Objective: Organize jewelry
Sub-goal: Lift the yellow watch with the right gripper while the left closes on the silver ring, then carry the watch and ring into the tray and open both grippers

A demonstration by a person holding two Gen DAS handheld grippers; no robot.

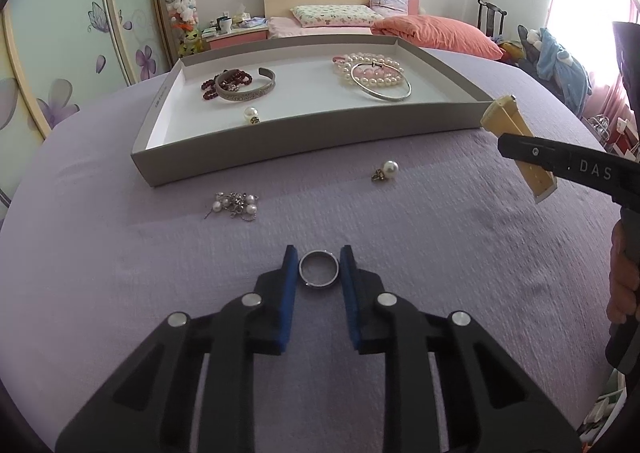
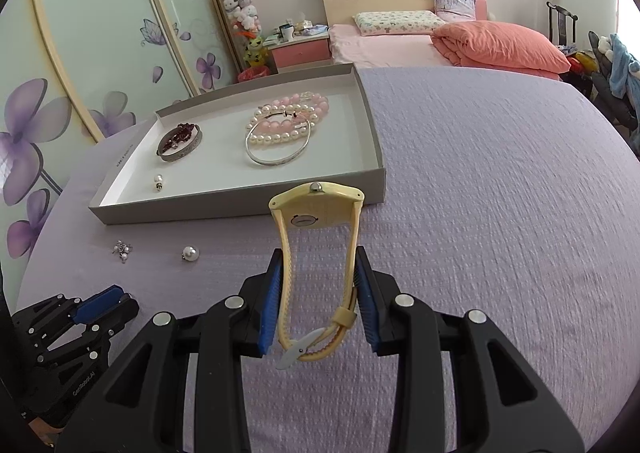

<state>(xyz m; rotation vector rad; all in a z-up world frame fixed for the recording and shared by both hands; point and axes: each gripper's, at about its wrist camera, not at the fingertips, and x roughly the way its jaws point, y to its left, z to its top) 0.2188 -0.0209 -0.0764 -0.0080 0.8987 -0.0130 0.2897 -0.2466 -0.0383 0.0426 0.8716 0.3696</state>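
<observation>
On my feeds I see a textured lilac bedspread (image 1: 400,237) under a shallow cardboard tray (image 1: 304,141), grey outside and white inside. In it lie a dark red bead bracelet (image 1: 236,77), an engraved silver cuff (image 1: 250,91), and white and pink pearl strands (image 2: 294,121). My right gripper's blue pads (image 2: 269,305) flank a cream-yellow plastic watch (image 2: 316,209). Purple flowers pattern the pale green wardrobe doors (image 2: 80,65).

We see the tray (image 1: 304,145) on the table (image 1: 440,253), the bed (image 1: 320,29) behind it. In the tray the cuff (image 1: 246,87) lies left, the pearl strands (image 1: 370,71) right. Before the tray lie a pearl cluster (image 1: 236,205), left, and a single pearl (image 1: 387,169), right; nearer us lies a ring (image 1: 319,269).
</observation>
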